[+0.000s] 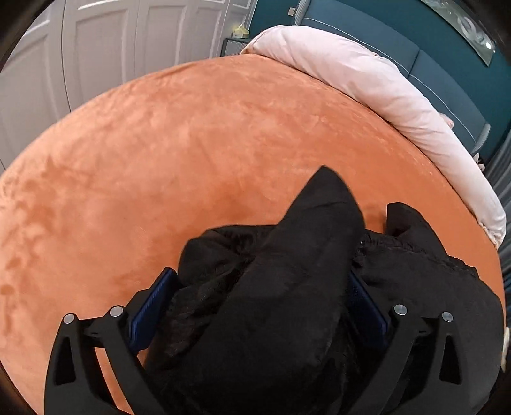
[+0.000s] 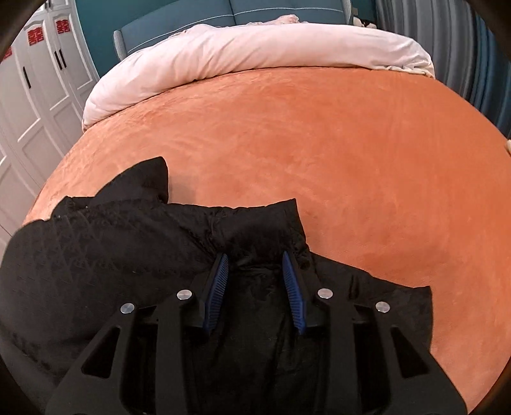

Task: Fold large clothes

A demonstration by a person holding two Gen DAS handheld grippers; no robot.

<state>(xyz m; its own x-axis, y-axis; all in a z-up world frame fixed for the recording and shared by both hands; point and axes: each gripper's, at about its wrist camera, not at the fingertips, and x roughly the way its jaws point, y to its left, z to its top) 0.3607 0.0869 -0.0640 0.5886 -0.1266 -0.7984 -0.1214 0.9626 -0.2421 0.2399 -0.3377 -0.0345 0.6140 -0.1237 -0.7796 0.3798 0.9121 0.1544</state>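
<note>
A black quilted jacket (image 1: pixel 415 287) lies crumpled on the near part of an orange bed cover (image 1: pixel 191 143). My left gripper (image 1: pixel 260 273) stands wide open over it. A thick black fold, maybe a sleeve, rises between its blue pads (image 1: pixel 150 309), and I see no squeeze on it. In the right wrist view the same jacket (image 2: pixel 111 249) spreads to the left and below. My right gripper (image 2: pixel 254 255) hangs over its collar area, jaws partly apart. The ribbed inner faces of its pads (image 2: pixel 217 287) are bare, with fabric lying beneath the gap.
A rolled pink duvet (image 2: pixel 255 51) lies along the far end of the bed cover (image 2: pixel 351 159), before a blue headboard (image 2: pixel 191 19). White wardrobe doors (image 1: pixel 95 48) stand on the left, a grey curtain (image 2: pixel 463 64) on the right.
</note>
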